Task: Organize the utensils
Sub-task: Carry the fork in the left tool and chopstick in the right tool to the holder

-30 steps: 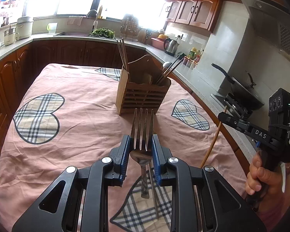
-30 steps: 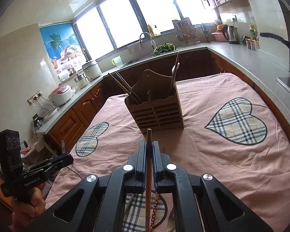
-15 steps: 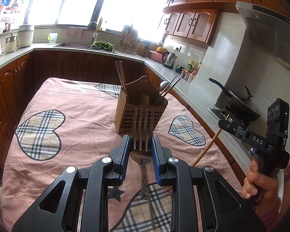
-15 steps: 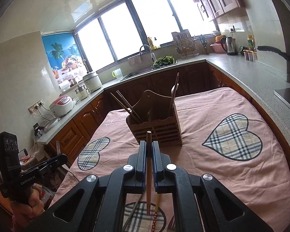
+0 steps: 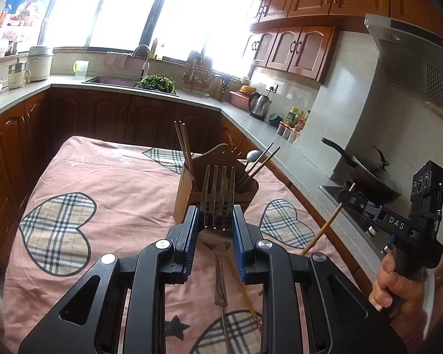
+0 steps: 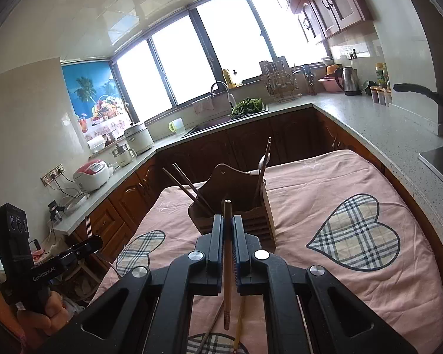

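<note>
A: Fork (image 5: 217, 206) first: where is it?

B: Clamped by its head in the left gripper (image 5: 215, 221), prongs pointing up and away, handle hanging down over the pink tablecloth (image 5: 112, 183).

A: And the right gripper (image 6: 227, 236)?

B: Its jaws are nearly together, pinching a single wooden chopstick (image 6: 227, 265) that runs through them, tip toward the holder.

A: The wooden holder (image 6: 251, 221)?

B: Upright on the table ahead of both tools, already carrying chopsticks at one side and a spoon (image 5: 252, 155) with more sticks at the other.

A: Anything loose?

B: A yellow chopstick (image 6: 239, 321) lies on the cloth below the grippers.
</note>
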